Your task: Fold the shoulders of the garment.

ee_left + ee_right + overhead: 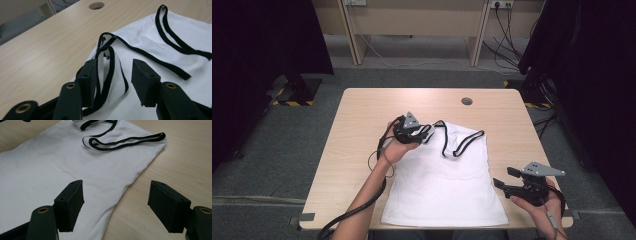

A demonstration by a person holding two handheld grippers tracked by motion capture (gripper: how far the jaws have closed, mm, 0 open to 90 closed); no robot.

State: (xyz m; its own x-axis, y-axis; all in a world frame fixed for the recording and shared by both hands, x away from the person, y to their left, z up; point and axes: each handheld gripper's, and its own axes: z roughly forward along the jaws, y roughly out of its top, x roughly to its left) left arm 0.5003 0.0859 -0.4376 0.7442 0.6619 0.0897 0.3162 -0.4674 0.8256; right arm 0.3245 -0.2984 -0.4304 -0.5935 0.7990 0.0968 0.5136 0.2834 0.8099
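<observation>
My left gripper (424, 132) hovers over the far left corner of a white top (447, 185) spread flat on the desk (362, 120), jaws apart with a black-edged strap (110, 62) draped loosely against one pad, the forearm reaching in from the near edge. My right gripper (507, 179) hangs by the top's near right edge, jaws wide apart over cloth and bare wood, gripping nothing. The top is smooth, thin fabric trimmed in black binding; the desk is pale wood grain with a round cable hole (467, 101) at its far side.
</observation>
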